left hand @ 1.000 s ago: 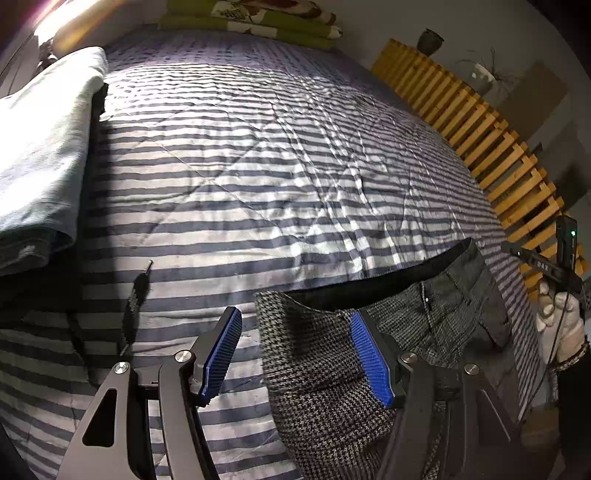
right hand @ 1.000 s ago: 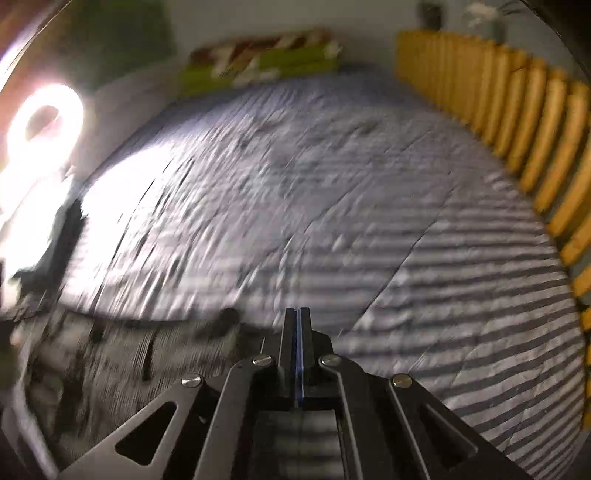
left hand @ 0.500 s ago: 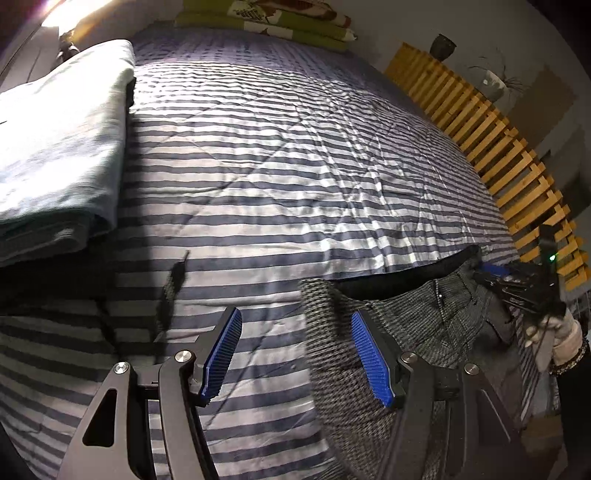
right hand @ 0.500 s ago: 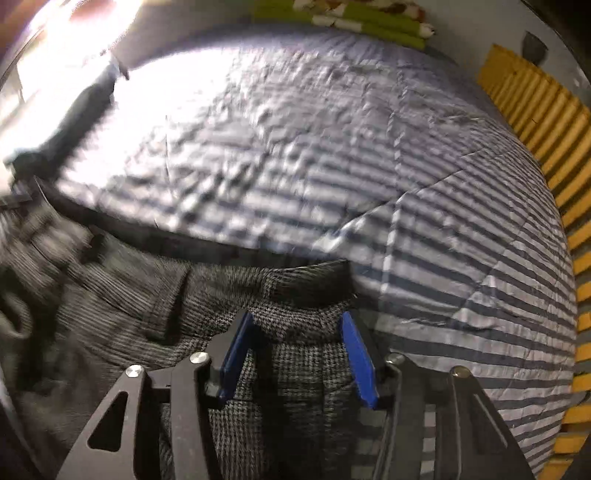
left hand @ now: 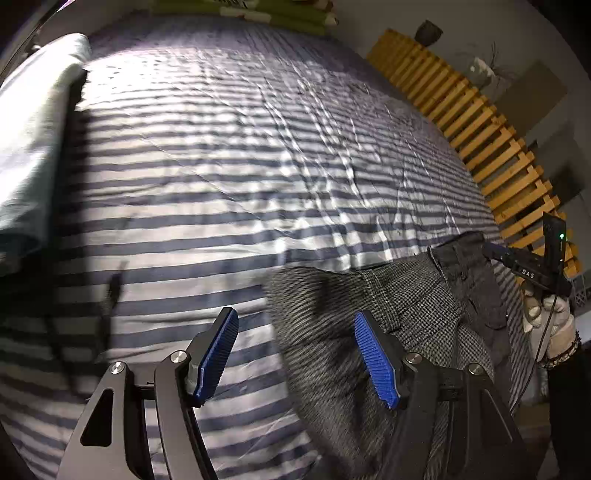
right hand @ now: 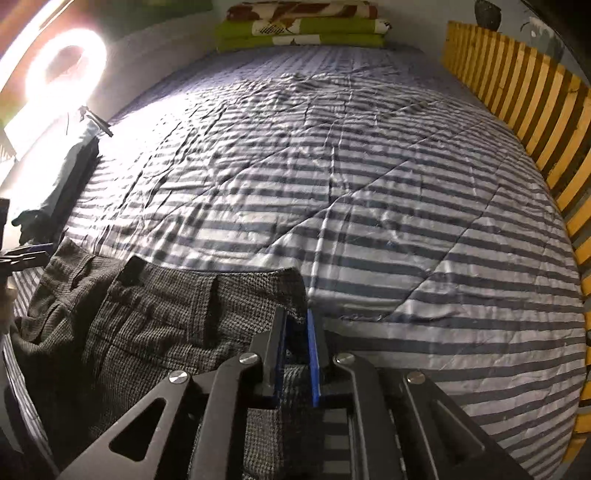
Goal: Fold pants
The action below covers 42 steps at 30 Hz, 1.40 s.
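Pants, grey houndstooth weave, lie bunched at the near edge of the bed, waistband running across the striped cover, the rest of the cloth trailing toward the camera and out of view. Right gripper: fingers nearly closed, pinching the right-hand corner of the waistband; a fold of cloth sits between the blue pads. Judged a hold meant to anchor that end so the band can be drawn straight. Left gripper: fingers spread wide, holding nothing; one pad over bare striped cover, the other over the blurred left end of the pants. Likely lined up to take the opposite waistband corner, since a two-point hold lets the garment be stretched flat before any fold. Cloth there is rumpled and doubled on itself, so the true corner is hard to pick out. In the left wrist view a gloved hand carries the right gripper at the far end of the waistband. A pale folded garment lies at the left side of the bed, well apart; green pillows stacked at the head; yellow slatted rail along the right side.
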Available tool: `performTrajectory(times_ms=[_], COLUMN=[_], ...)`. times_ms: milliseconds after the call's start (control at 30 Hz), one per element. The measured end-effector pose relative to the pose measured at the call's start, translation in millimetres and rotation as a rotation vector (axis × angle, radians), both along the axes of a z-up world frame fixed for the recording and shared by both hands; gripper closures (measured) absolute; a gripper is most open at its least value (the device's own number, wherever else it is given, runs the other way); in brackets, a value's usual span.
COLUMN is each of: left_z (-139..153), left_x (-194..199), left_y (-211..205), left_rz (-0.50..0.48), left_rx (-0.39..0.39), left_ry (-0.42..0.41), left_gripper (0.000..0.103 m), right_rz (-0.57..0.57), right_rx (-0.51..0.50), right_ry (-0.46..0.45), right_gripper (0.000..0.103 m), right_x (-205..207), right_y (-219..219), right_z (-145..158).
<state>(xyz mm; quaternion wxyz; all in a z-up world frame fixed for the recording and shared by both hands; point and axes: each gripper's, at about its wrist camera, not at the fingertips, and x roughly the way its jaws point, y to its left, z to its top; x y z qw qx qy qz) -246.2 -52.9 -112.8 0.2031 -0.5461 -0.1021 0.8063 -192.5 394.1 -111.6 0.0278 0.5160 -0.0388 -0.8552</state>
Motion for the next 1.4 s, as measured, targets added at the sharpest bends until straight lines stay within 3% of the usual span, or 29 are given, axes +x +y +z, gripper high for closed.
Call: performTrajectory(times_ms=[100, 167, 200, 233, 300, 367, 433, 467, 600, 800, 967, 1100, 1200, 1400], left_z=[-17.2, -28.9, -29.2, -29.1, -32.1, -25.5, -1.9, 11.1, 88.0, 216.5, 273.7, 281.4, 286.8, 327.1], left_x=[-10.2, -16.0, -16.3, -17.0, -19.2, -16.5, -5.5, 0.9, 34.1, 111.5, 177.0, 222.2, 251.6, 301.0], left_y=[6.6, 5.2, 5.9, 7.4, 6.8, 7.2, 10.3, 10.7, 5.3, -4.6, -37.7, -43.2, -44.4, -29.3], left_rz=[0.005, 0.037, 0.043, 0.044, 0.069, 0.095, 0.103, 0.102, 0.118, 0.121, 0.159, 0.136, 0.126, 0.079], left_rx=[-0.003, 0.026, 0.023, 0.011, 0.019, 0.016, -0.015, -0.019, 0.001, 0.016, 0.122, 0.054, 0.058, 0.032], left_ry=[-0.043, -0.071, -0.054, -0.043, -0.071, -0.059, 0.015, 0.049, 0.189, 0.402, 0.457, 0.492, 0.493, 0.537], left_gripper=[0.032, 0.036, 0.048, 0.071, 0.083, 0.091, 0.093, 0.093, 0.097, 0.097, 0.097, 0.097, 0.097, 0.097], right_rz=[-0.005, -0.013, -0.014, -0.015, -0.032, -0.045, -0.056, -0.058, -0.059, -0.006, 0.042, 0.085, 0.09, 0.061], right_rx=[-0.043, -0.038, -0.048, -0.063, -0.091, -0.137, -0.156, -0.163, -0.187, -0.126, -0.053, 0.0, 0.003, 0.009], right_ry=[0.004, -0.006, -0.02, -0.033, -0.054, -0.067, -0.04, -0.022, 0.114, 0.375, 0.558, 0.604, 0.607, 0.621], right_gripper=[0.061, 0.059, 0.059, 0.059, 0.06, 0.069, 0.087, 0.089, 0.092, 0.093, 0.093, 0.093, 0.093, 0.093], right_x=[3.4, -2.4, -6.2, -9.2, -14.3, -18.9, -19.5, -17.0, 12.2, 86.5, 160.7, 202.5, 225.8, 252.1], right_y=[5.9, 10.1, 9.9, 9.4, 10.7, 7.6, 0.4, -2.9, -9.1, -35.7, -73.1, -104.8, -116.8, -108.8], right_z=[-0.2, -5.4, -11.3, -16.9, -30.1, -41.0, -36.7, -29.1, 31.4, 168.0, 264.0, 297.5, 304.3, 319.9])
